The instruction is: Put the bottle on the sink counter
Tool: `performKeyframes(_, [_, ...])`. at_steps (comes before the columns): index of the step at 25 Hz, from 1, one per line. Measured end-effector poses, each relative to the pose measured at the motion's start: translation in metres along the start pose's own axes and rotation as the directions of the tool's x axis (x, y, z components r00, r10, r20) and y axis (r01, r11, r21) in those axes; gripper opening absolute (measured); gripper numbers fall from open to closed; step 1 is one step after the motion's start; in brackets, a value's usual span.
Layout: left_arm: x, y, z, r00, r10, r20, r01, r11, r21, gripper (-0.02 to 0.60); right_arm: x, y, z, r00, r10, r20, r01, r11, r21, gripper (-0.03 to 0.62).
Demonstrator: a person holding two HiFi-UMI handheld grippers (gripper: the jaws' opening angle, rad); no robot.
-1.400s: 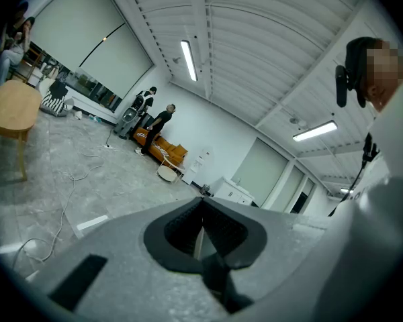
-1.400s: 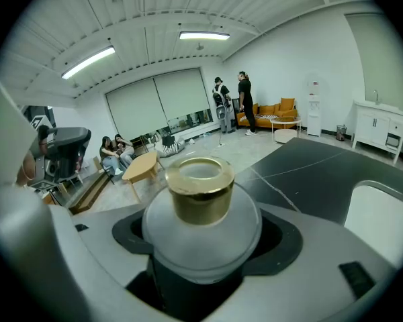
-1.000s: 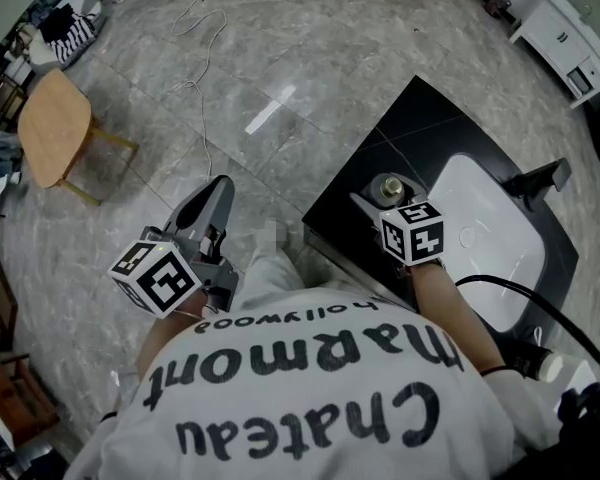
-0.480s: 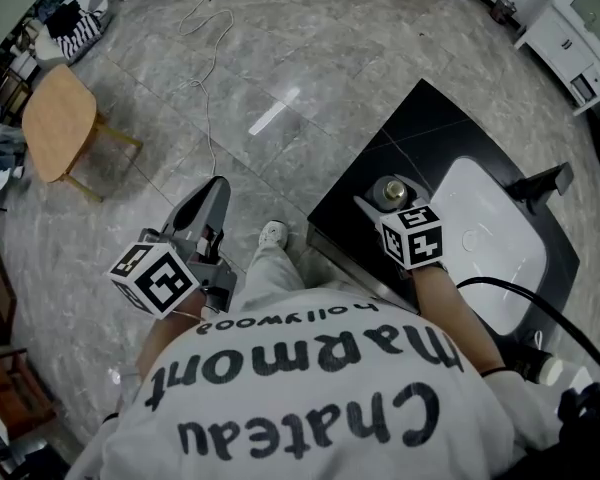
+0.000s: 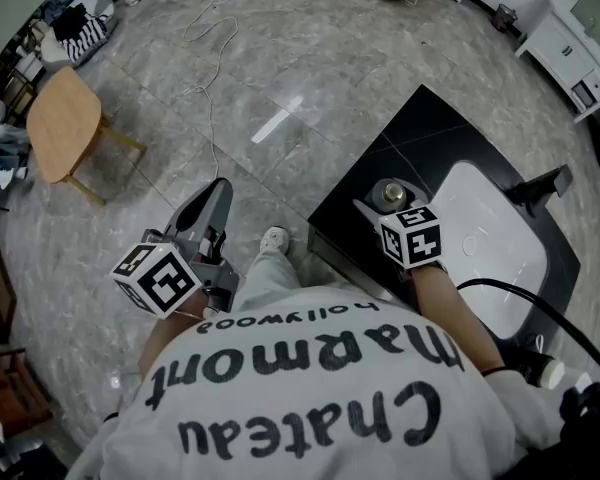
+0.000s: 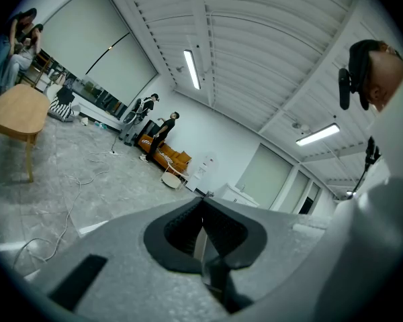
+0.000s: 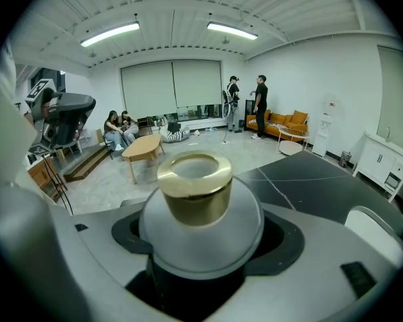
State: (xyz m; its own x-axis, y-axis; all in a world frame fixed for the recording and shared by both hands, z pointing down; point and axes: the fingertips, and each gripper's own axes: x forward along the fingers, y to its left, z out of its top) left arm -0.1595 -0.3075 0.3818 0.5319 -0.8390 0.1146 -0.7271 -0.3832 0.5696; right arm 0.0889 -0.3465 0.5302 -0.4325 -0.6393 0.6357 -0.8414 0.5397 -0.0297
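Right gripper (image 5: 380, 204) clamped on gold-capped bottle (image 7: 196, 192), over black counter (image 5: 420, 133) beside sink (image 5: 492, 240); contact with counter unclear. Left gripper (image 5: 216, 190) pinched together, empty, over floor (image 5: 280, 58).

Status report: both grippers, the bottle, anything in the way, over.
Left gripper shut, empty, over the floor. Right gripper shut on grey gold-capped bottle, over corner of black sink counter. Nothing seen in the way.

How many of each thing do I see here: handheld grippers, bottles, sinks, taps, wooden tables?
Grippers: 2, the left gripper and the right gripper
Bottle: 1
Sink: 1
Tap: 1
Wooden table: 1
Total: 6
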Motion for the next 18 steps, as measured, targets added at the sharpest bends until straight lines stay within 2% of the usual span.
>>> performKeyframes(6, [-0.005, -0.004, 0.001, 1.0, 0.015, 0.018, -0.015, 1.0, 0.013, 0.015, 0.001, -0.001, -0.002, 1.0, 0.011, 0.01, -0.011, 0.999, 0.038, 0.341])
performKeyframes(12, [-0.019, -0.02, 0.007, 0.997, 0.042, 0.065, -0.045, 0.998, 0.051, 0.015, 0.003, 0.002, -0.003, 1.0, 0.029, 0.011, -0.029, 0.999, 0.018, 0.341])
performKeyframes(18, [-0.047, -0.029, -0.023, 0.989, 0.126, 0.072, -0.127, 0.992, 0.02, 0.015, 0.004, 0.006, -0.006, 0.998, 0.052, -0.019, -0.052, 0.998, -0.019, 0.341])
